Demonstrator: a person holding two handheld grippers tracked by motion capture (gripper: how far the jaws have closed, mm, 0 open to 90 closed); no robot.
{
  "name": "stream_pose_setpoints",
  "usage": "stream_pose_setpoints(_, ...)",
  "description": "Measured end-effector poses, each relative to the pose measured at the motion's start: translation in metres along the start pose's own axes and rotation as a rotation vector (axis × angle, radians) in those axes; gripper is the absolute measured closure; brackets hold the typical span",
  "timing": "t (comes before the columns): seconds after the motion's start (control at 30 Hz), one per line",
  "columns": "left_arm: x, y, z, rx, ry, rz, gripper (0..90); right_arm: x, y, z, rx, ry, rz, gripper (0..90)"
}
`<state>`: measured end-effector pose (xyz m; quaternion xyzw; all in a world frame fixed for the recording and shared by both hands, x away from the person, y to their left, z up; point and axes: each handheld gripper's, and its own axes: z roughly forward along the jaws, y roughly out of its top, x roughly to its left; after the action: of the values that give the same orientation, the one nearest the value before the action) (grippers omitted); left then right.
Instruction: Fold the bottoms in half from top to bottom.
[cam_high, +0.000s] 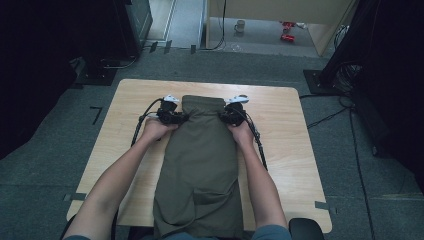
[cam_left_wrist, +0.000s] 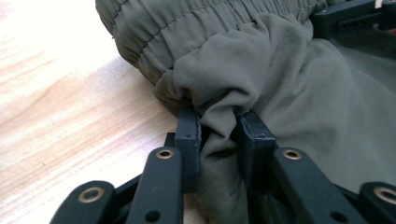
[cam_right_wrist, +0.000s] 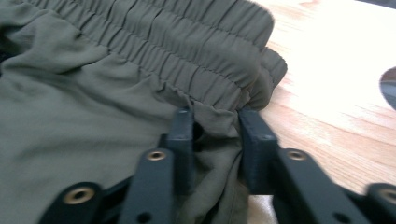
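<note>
Garment: the olive trousers (cam_high: 200, 165) lie flat down the middle of the tabletop (cam_high: 290, 145), folded lengthwise into one narrow strip.
Long axis: it runs from the far edge of the tabletop toward you; the legs spill over the near edge, between your forearms.
Waistband: the gathered elastic waistband (cam_right_wrist: 187, 42) sits at the far end, a little short of the far edge.
Left gripper: your left gripper (cam_left_wrist: 219, 135) comes at the cloth from the strip's left side, just below the waistband, and its jaws pinch a bunched fold of the fabric.
Right gripper: your right gripper (cam_right_wrist: 215, 128) does the same from the strip's right side; a tuck of cloth just under the elastic sits clamped between its jaws.
Key relation: both grips sit level with each other on opposite side edges of the far end, so the whole length of the trousers lies on your side of the jaws.
Nearer hand: neither; each hand is already on its own corner.
Judgement: the next move likely lifts or folds this end toward the near edge; keep both hands level so the strip stays straight.
Containers: none on the tabletop.
</note>
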<state>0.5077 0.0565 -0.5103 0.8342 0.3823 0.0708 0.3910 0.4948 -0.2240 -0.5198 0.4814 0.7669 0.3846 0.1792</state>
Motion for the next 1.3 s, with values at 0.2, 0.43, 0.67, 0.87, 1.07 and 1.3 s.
stream_pose_setpoints(0.2,0.004,0.002,-0.001,0.023,-0.055,-0.08,78.5,-0.001,0.006,-0.001,0.056,0.016,0.004,79.1)
stream_pose_setpoints(0.43,0.002,0.016,-0.006,0.04,-0.035,-0.052,80.9,-0.014,0.018,-0.006,0.118,0.083,0.033,80.4)
stream_pose_setpoints(0.67,0.003,0.041,-0.018,-0.01,-0.027,-0.037,81.1,-0.02,0.043,-0.021,0.067,0.075,0.041,81.1)
stream_pose_setpoints(0.87,0.004,0.082,-0.038,-0.051,0.025,0.012,81.2,-0.02,0.076,-0.04,-0.014,0.038,0.023,81.2)
stream_pose_setpoints(1.07,-0.008,0.127,-0.083,-0.274,0.091,0.109,81.2,-0.013,0.129,-0.085,-0.188,-0.038,-0.068,81.3)
stream_pose_setpoints(1.3,-0.011,0.118,-0.087,-0.245,0.069,0.113,81.0,-0.003,0.134,-0.104,-0.231,-0.07,-0.147,81.2)
